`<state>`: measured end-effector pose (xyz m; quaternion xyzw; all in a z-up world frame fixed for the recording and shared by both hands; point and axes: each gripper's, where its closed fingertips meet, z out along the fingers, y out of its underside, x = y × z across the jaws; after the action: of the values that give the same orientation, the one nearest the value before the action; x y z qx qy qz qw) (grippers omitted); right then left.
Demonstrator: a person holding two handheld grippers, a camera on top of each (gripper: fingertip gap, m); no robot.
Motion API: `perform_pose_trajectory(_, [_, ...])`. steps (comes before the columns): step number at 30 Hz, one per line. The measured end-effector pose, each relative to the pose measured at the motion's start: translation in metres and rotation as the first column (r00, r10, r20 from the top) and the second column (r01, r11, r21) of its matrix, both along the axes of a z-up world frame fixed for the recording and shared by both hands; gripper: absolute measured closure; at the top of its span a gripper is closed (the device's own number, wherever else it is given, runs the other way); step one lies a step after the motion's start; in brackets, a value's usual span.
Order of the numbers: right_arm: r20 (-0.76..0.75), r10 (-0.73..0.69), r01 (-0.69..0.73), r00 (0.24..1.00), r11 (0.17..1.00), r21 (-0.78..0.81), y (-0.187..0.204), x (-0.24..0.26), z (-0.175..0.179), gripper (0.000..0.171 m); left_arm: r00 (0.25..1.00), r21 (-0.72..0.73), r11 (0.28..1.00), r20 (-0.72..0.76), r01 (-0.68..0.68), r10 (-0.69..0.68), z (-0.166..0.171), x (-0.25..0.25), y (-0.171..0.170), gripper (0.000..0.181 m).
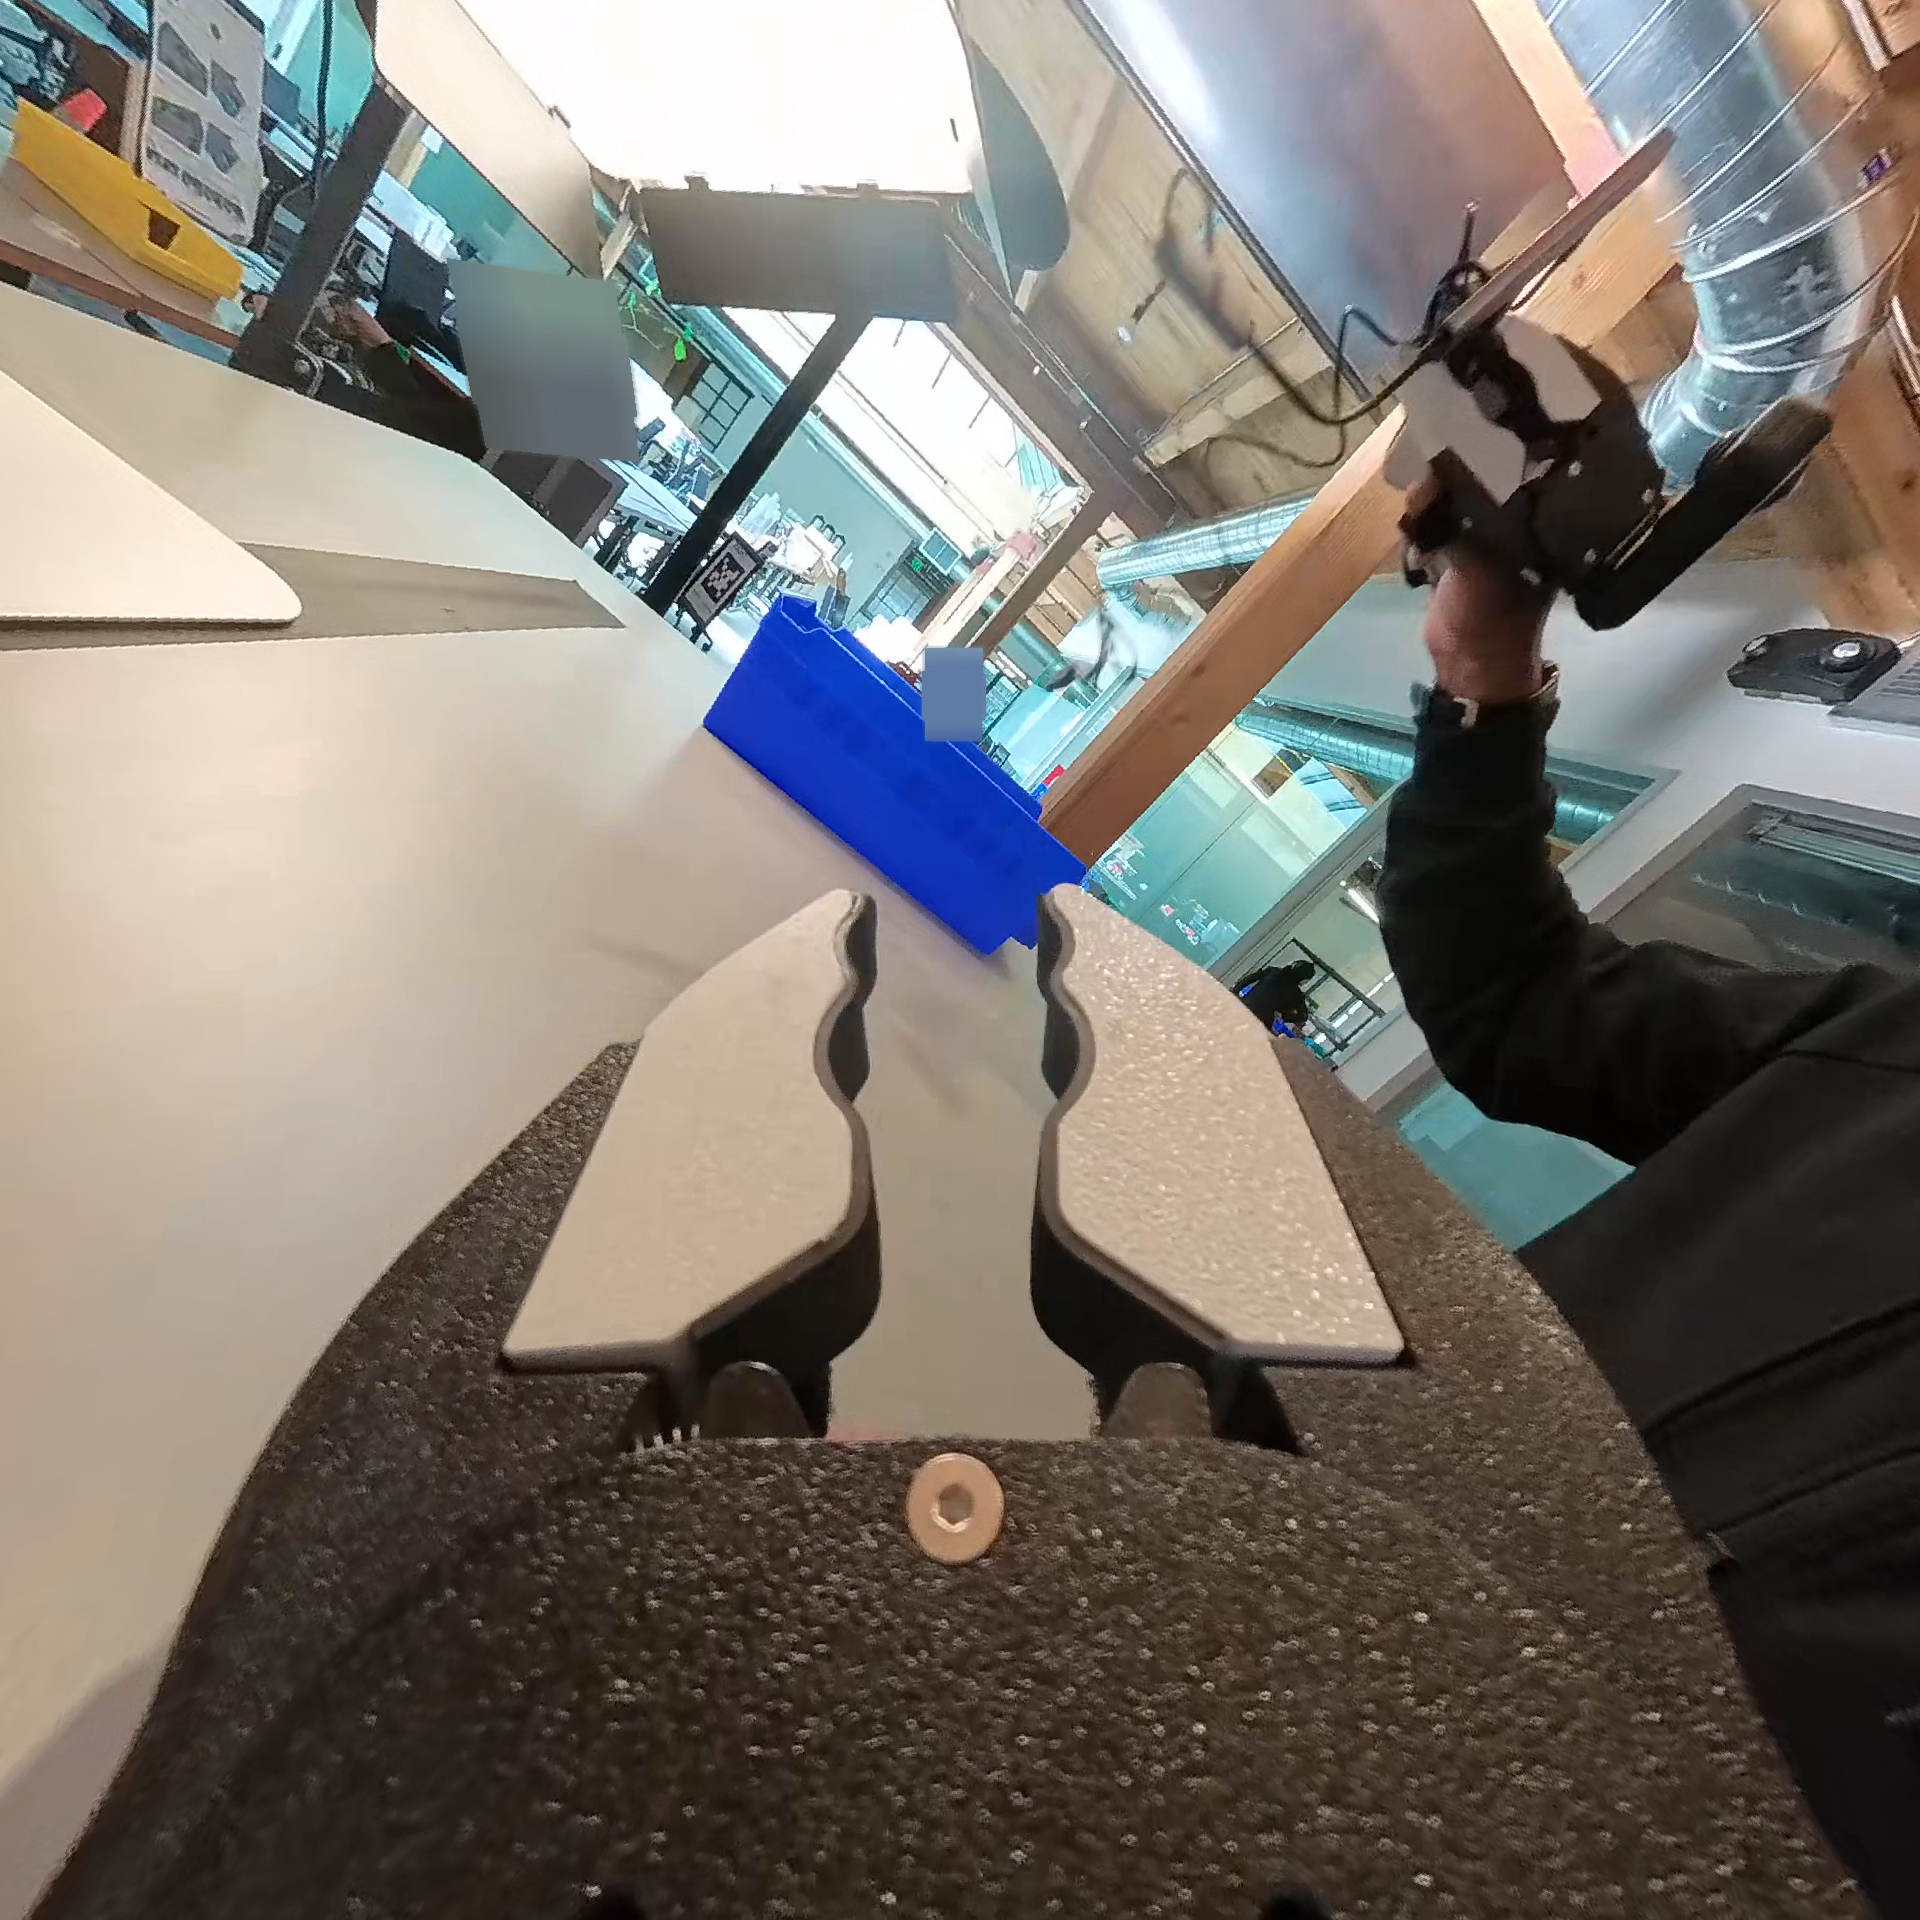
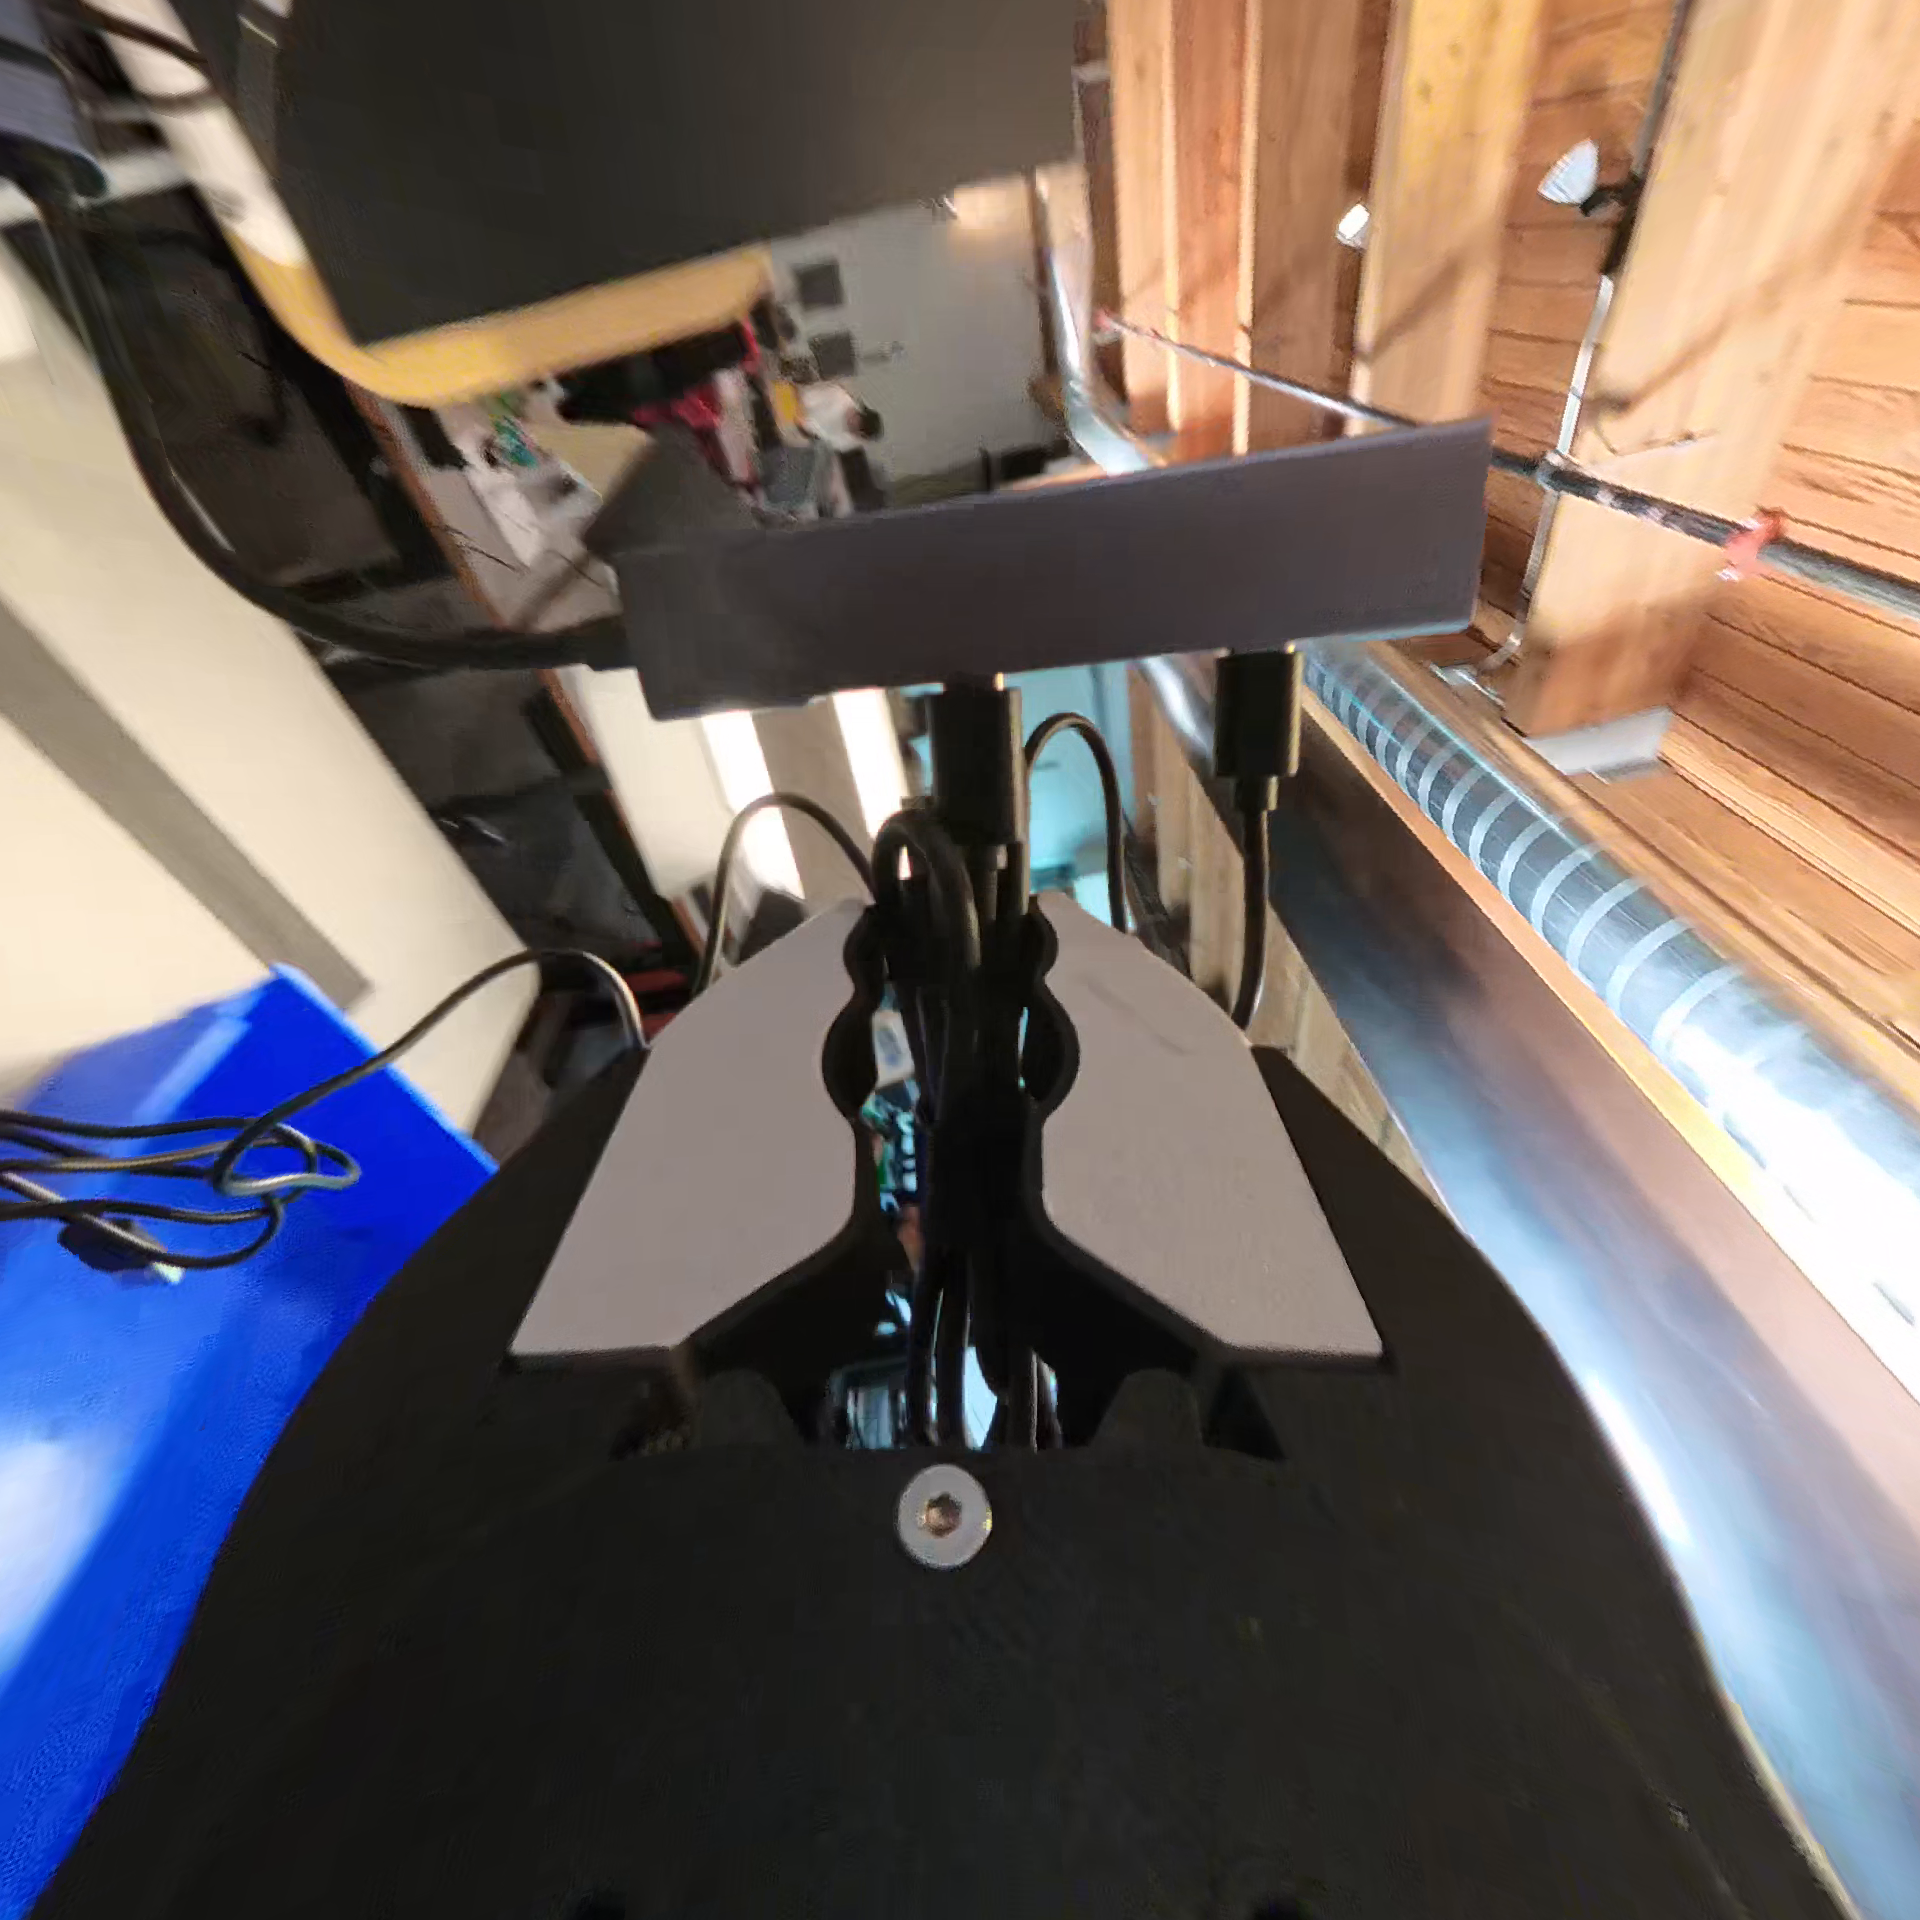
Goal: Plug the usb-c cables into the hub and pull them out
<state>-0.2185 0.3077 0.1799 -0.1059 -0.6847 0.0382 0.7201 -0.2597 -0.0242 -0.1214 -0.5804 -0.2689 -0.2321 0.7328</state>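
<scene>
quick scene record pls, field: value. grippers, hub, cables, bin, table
left gripper: open, nothing between its fingers, low over the table
right gripper: shut on black cables, raised in the air
hub: dark bar, lifted with the cables
plugged cables: two, centre plug and right plug
black cables: bunched between the fingers, loops trail toward the bin
blue bin: on the table's far edge
table: pale, with a white mat

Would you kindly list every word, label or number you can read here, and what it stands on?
Printed sheet, far left of the left wrist view: too small to read.
Square black-and-white marker: a pattern, no words.
White tag among the cables held in the right tongs: blurred.
Nothing is legible.
</scene>
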Motion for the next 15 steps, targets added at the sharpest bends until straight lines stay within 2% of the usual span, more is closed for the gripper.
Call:
perform_pose_trajectory(3, [-0.045,-0.102,0.102,0.994,0.995,-0.006,0.048,0.008,0.048,0.147,1.000,0.005,1.000,0.019,-0.002,0.002,-0.001,-0.002,-0.001,0.151])
perform_pose_trajectory(6, [-0.049,-0.203,0.201,0.978,0.979,-0.036,0.093,0.008,0.059,0.147,1.000,-0.008,1.000,0.022,0.002,-0.002,-0.003,-0.002,0.001,0.151])
perform_pose_trajectory(10, [0.060,-0.300,0.305,0.952,0.946,-0.109,0.140,-0.001,0.005,0.147,1.000,-0.030,1.000,0.017,0.009,-0.009,-0.006,0.000,0.004,0.151])
perform_pose_trajectory(15, [0.299,-0.356,0.431,0.885,0.870,-0.241,0.180,-0.007,-0.119,0.147,1.000,-0.045,0.999,0.021,0.014,-0.013,-0.009,-0.001,0.007,0.151])
